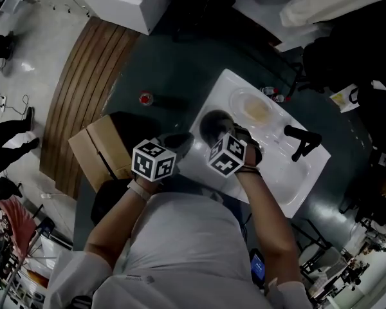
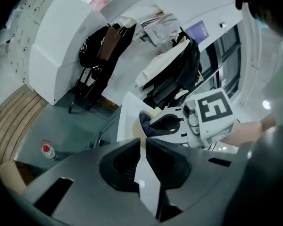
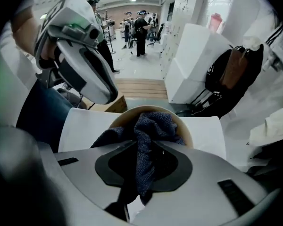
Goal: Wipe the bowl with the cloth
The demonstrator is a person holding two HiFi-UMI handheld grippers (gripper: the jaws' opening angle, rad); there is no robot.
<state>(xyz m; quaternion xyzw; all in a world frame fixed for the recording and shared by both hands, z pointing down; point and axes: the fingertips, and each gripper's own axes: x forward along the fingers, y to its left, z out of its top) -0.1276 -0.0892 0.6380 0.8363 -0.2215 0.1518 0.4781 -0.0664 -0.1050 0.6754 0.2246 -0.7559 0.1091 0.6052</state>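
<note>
Head view, left to right: we look down on a curved band of wooden slats [image 1: 83, 89] beside the left edge of a dark green tabletop [image 1: 174, 69]. A cardboard box [image 1: 103, 150] stands at that edge, and a small red-capped bottle [image 1: 146, 99] stands beyond it, with a label too small to read. A white tray [image 1: 270, 179] lies slantwise across the middle of the tabletop. The bowl [image 1: 206, 122] sits at the tray's left edge.

The left gripper [image 2: 142, 141] has its jaws closed together just at the bowl's rim. We cannot tell whether they pinch it. The right gripper [image 3: 144, 142] points steeply down over the bowl, its jaws clamped on a dark blue cloth [image 3: 153, 121] that is bunched inside.

Farther right on the tray are a clear container [image 1: 254, 108] near the far corner and a black object [image 1: 300, 140] toward the right edge. A yellow tag [image 1: 341, 97] lies past the tray, and we cannot read its print.

Right gripper view: beyond the tabletop we see white cabinets [image 3: 193, 65] with a pink container [image 3: 215, 20] on top and a black bag [image 3: 231, 74] hanging beside them. Several people [image 3: 142, 25] stand far down the bright room.
</note>
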